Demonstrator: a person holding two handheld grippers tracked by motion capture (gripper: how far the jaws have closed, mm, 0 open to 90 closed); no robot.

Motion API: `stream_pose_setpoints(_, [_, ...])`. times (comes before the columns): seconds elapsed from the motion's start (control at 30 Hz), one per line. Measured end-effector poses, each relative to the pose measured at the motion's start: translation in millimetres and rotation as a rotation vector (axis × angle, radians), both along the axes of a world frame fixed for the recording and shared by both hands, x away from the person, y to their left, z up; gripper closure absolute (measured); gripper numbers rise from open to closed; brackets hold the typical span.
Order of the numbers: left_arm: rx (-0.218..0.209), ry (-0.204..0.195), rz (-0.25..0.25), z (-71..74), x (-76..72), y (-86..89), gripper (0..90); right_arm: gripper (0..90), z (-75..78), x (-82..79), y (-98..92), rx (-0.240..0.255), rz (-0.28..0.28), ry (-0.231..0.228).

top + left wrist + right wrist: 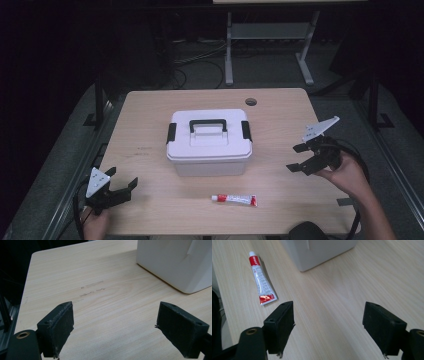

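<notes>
The tube (234,200) is lying flat near the table's (150,115) front edge, just before the white box (209,142), red-capped with a red tail. Both the left gripper (121,181) and right gripper (299,157) are hovering spread and empty, flanking it over bare pale wood; dark floor is surrounding the table.

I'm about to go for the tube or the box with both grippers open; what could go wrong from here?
1. The tube lies flat near the table's front edge; a nudge from the right gripper could roll it off.
2. Both black latches on the storage box look shut, so lifting the handle would raise the whole box, not open the lid.
</notes>
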State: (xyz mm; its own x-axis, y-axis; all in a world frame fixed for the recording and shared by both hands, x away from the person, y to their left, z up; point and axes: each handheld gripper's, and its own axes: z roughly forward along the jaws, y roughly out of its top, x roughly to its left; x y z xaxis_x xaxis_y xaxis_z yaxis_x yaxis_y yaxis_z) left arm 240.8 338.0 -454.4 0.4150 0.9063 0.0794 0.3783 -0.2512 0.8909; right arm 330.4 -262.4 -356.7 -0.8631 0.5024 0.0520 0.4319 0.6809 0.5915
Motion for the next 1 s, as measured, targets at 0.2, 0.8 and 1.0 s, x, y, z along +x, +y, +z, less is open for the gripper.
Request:
stream_pose_setpoints(0.2, [0.001,-0.002,-0.001,0.1,0.5,0.0,13.4,23.0,14.4,12.2,10.8,-0.038,0.049,0.005])
stream_pose_setpoints(0.8, [-0.001,0.0,0.0,-0.2,1.3,0.4,13.4,20.4,52.9,38.7,37.6,-0.094,0.13,0.012])
stream_pose_setpoints(1.0, [-0.001,-0.003,0.004,-0.1,1.4,2.3,13.4,20.3,64.5,47.7,51.1,-0.119,0.159,0.011])
